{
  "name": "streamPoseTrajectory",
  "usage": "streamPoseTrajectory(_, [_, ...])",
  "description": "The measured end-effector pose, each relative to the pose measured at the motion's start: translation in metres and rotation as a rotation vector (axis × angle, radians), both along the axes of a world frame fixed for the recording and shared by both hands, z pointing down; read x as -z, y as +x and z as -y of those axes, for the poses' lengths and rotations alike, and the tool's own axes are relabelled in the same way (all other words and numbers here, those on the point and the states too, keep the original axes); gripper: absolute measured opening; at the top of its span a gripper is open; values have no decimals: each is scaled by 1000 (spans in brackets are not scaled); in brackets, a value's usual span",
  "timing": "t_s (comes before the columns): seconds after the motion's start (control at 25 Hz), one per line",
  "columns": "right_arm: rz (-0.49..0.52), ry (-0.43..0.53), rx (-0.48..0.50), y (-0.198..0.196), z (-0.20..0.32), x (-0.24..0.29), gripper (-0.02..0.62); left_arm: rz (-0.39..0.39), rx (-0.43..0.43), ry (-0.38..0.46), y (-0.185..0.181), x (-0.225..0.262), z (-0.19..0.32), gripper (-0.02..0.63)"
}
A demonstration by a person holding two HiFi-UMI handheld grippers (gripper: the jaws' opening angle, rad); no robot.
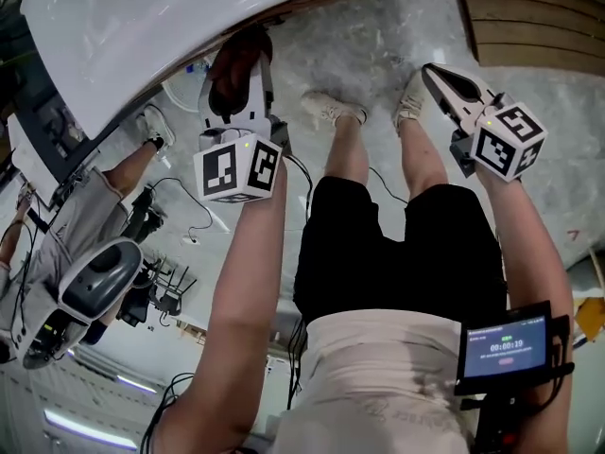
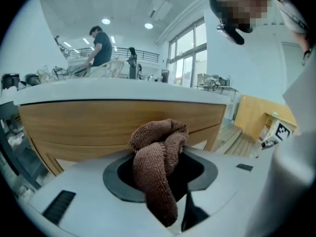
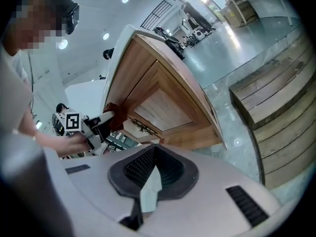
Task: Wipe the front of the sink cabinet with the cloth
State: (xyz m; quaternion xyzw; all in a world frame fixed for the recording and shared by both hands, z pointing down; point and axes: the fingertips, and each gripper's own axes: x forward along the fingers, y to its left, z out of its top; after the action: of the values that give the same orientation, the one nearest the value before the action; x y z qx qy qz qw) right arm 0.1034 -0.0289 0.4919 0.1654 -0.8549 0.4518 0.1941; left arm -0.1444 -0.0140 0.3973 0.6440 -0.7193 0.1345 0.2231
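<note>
My left gripper (image 1: 236, 60) is shut on a bunched brown cloth (image 1: 236, 69), held up just under the white countertop (image 1: 189, 26). In the left gripper view the cloth (image 2: 158, 157) fills the jaws, with the cabinet's wooden front (image 2: 98, 122) right behind it. The right gripper view shows the left gripper (image 3: 98, 122) holding the cloth (image 3: 111, 113) at the upper edge of the wooden cabinet front (image 3: 158, 102). I cannot tell whether the cloth touches the wood. My right gripper (image 1: 433, 72) hangs to the right over the floor, shut, with nothing in it (image 3: 154, 157).
Wooden slatted steps (image 1: 529, 17) lie on the grey floor to the right of the cabinet (image 3: 276, 107). Another person (image 1: 85, 206) stands at the left beside cables and gear. A small screen (image 1: 506, 348) is strapped to my right forearm. My feet (image 1: 331, 107) stand near the cabinet.
</note>
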Motion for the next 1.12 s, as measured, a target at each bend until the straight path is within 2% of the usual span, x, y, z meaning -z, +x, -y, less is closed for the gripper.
streamPoseTrajectory(0.12, [6, -16, -4, -4, 1, -1, 12, -52, 94, 56, -21, 23, 3, 173])
streamPoseTrajectory(0.2, [7, -28, -7, -3, 0, -2, 12, -73, 123, 63, -24, 25, 4, 173])
streamPoseTrajectory(0.48, [24, -38, -14, -5, -6, 1, 12, -95, 118, 44, -14, 17, 12, 173])
streamPoseTrajectory(0.76, [18, -54, -60, 11, -8, -4, 12, -74, 18, 40, 26, 19, 39, 173])
streamPoseTrajectory(1.12, [15, -51, -105, 23, -5, -6, 12, -109, -143, -3, 90, 16, 79, 173])
